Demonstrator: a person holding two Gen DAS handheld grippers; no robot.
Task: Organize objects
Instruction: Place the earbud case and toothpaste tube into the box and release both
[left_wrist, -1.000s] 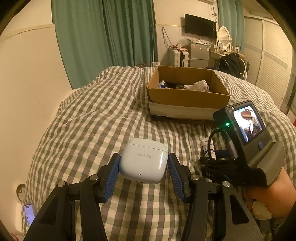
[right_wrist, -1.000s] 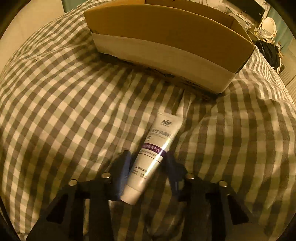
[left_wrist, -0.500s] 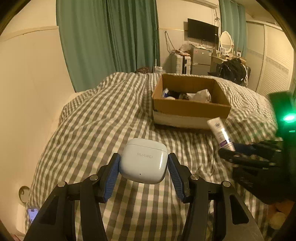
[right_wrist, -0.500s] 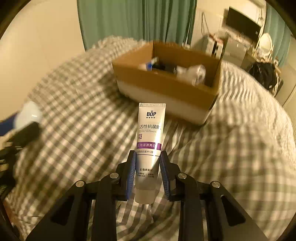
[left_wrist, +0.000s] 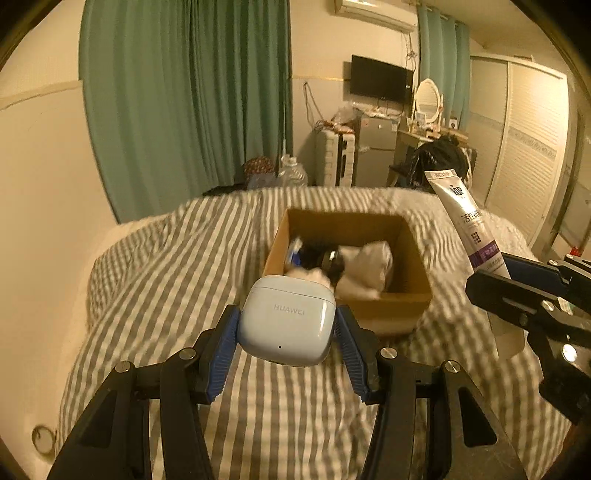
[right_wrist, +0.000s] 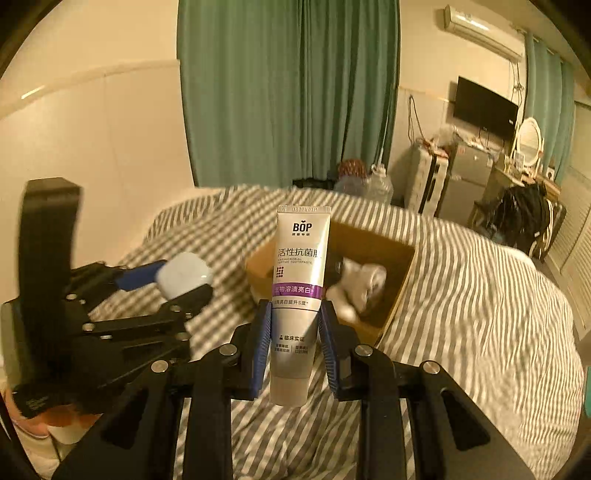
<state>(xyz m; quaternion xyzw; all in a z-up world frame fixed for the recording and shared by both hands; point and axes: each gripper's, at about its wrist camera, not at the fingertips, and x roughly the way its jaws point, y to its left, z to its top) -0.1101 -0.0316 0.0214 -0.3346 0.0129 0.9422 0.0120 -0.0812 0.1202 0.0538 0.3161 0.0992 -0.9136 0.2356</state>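
My left gripper (left_wrist: 286, 332) is shut on a pale blue Huawei earbud case (left_wrist: 286, 321) and holds it in the air just before the open cardboard box (left_wrist: 406, 308) on the bed. My right gripper (right_wrist: 295, 332) is shut on a white BOP toothpaste tube (right_wrist: 301, 280), held upright, cap end down. The tube also shows in the left wrist view (left_wrist: 465, 225), to the right of the box. The left gripper with the case (right_wrist: 183, 275) shows at the left of the right wrist view. The box (right_wrist: 399, 280) holds white cloth and dark items.
The checked bedspread (left_wrist: 166, 295) covers the bed around the box. Green curtains (left_wrist: 192, 103), a wall TV (left_wrist: 382, 79), a small fridge (left_wrist: 373, 151) and a cluttered desk stand beyond the bed. Louvred wardrobe doors (left_wrist: 532, 147) are at the right.
Both grippers have risen and moved toward the box with their objects. One second ago the tube lay on the bed between the right fingers; it is now held up in the air.
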